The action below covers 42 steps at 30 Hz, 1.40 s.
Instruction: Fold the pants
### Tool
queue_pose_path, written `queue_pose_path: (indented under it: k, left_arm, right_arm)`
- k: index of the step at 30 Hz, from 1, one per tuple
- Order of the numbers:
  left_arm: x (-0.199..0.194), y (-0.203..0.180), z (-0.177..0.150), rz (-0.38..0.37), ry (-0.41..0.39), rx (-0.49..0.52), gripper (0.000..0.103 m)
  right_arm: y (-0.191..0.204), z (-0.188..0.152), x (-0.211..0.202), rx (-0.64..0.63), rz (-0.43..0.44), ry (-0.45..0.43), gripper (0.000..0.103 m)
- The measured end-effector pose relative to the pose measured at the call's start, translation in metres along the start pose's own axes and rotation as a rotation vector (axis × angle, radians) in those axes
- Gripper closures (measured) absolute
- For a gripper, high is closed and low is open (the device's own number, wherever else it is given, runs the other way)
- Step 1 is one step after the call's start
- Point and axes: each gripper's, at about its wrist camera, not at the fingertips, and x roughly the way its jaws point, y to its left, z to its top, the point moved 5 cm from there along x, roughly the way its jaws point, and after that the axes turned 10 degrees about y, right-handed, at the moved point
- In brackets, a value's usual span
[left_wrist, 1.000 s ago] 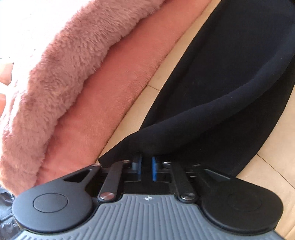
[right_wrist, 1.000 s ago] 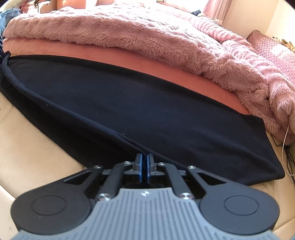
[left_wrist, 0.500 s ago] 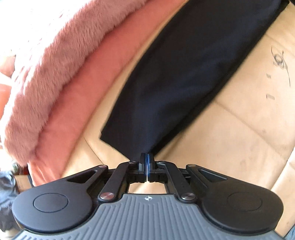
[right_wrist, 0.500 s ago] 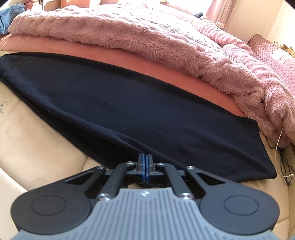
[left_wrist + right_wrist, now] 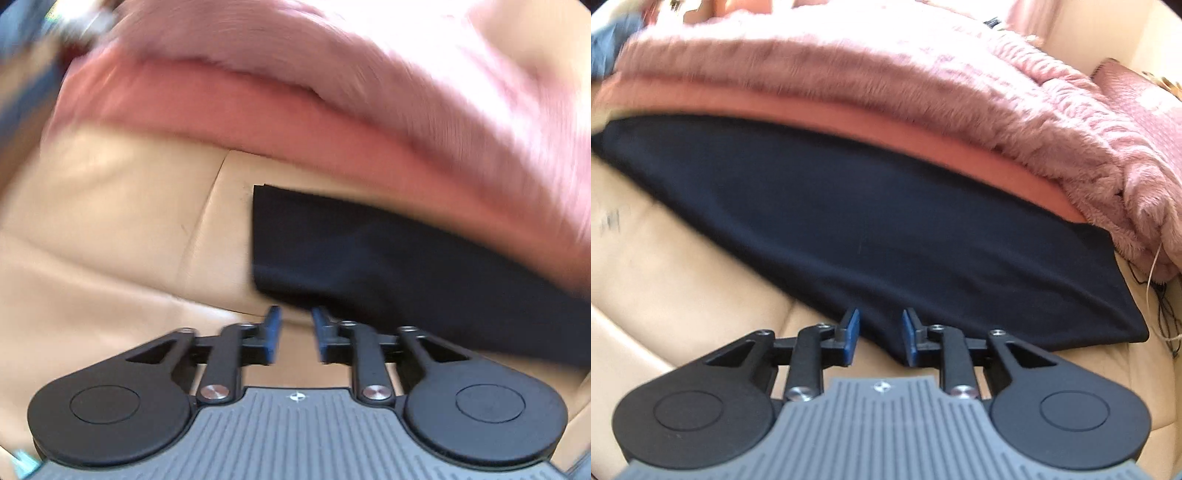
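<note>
A: Pants look how rn?

B: Dark navy, nearly black, soft knit. Lying flat and folded lengthwise on the tan leather cushion, a long tapering strip. In the right wrist view they run from upper left to a squared end at lower right. No big wrinkles, near edge curves toward the camera.

A: And the far side?

B: Far edge sits right against a salmon-pink sheet, w/ a fluffy pink blanket piled over that. Thin cords hang off the blanket's right end, just beside the pants' corner.

A: Left cam?

B: Blurry. Shows one squared end of the pants, straight cut edge facing left, bare cushion beyond it w/ a seam line. Same sheet and blanket behind.

A: Right gripper?

B: Right gripper tilted downward over the near edge. Fingers apart and opening; a point of the fabric edge lies in the gap, pads not pressing it.

A: Left one?

B: Left gripper also angled down, at the pants' end. Fingers apart, opening too. Fabric edge is just past the tips, only cushion showing in the gap, nothing gripped.
</note>
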Motion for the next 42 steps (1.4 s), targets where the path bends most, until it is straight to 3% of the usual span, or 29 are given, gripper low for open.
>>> queue_pose_path:
  k: [1, 4, 8, 11, 13, 15, 18, 22, 27, 28, 29, 30, 35, 39, 42]
  left_arm:
    - [0.0, 0.004, -0.001, -0.08, -0.031, -0.101, 0.052]
    - [0.011, 0.016, -0.006, -0.242, -0.092, -0.323, 0.045]
    - [0.027, 0.026, -0.011, -0.262, -0.18, -0.464, 0.045]
    - [0.033, 0.019, -0.007, -0.212, -0.222, -0.433, 0.052]
    - [0.036, 0.013, -0.002, -0.152, -0.237, -0.397, 0.076]
    - [0.037, 0.009, 0.001, -0.09, -0.249, -0.391, 0.089]
    - [0.038, 0.003, 0.006, -0.014, -0.264, -0.37, 0.097]
    - [0.039, -0.007, 0.007, 0.067, -0.276, -0.314, 0.099]
    - [0.041, -0.009, 0.007, 0.092, -0.264, -0.306, 0.099]
    - [0.04, -0.009, 0.007, 0.098, -0.266, -0.3, 0.099]
    - [0.039, -0.009, 0.008, 0.102, -0.269, -0.297, 0.1]
    - [0.037, -0.008, 0.007, 0.101, -0.273, -0.3, 0.1]
    - [0.013, -0.003, 0.004, 0.157, -0.314, -0.299, 0.1]
    - [-0.021, 0.012, -0.007, 0.19, -0.357, -0.324, 0.1]
    - [-0.052, 0.008, -0.015, 0.212, -0.397, -0.278, 0.1]
  right_arm:
    - [-0.002, 0.003, -0.003, 0.021, -0.009, -0.018, 0.083]
    - [-0.01, 0.007, 0.0, 0.066, -0.039, -0.026, 0.083]
    - [-0.022, 0.008, 0.004, 0.146, -0.034, -0.033, 0.083]
    - [-0.031, 0.003, 0.004, 0.182, -0.025, -0.032, 0.084]
    - [-0.036, -0.002, 0.002, 0.195, -0.028, -0.032, 0.084]
    - [-0.042, -0.006, 0.0, 0.221, -0.03, -0.027, 0.084]
    - [-0.044, -0.016, -0.004, 0.241, -0.021, -0.014, 0.078]
    - [-0.024, -0.028, -0.004, 0.145, -0.081, 0.029, 0.077]
    - [-0.009, -0.025, 0.018, 0.124, -0.097, 0.071, 0.072]
    - [-0.007, -0.023, 0.023, 0.119, -0.112, 0.073, 0.074]
    - [-0.005, -0.023, 0.027, 0.107, -0.141, 0.077, 0.1]
    - [-0.005, -0.023, 0.03, 0.1, -0.16, 0.083, 0.103]
    - [0.001, -0.029, 0.018, 0.108, -0.087, 0.087, 0.103]
    - [0.026, -0.039, -0.004, 0.072, 0.009, 0.115, 0.103]
    - [0.043, -0.051, -0.016, 0.077, 0.094, 0.158, 0.103]
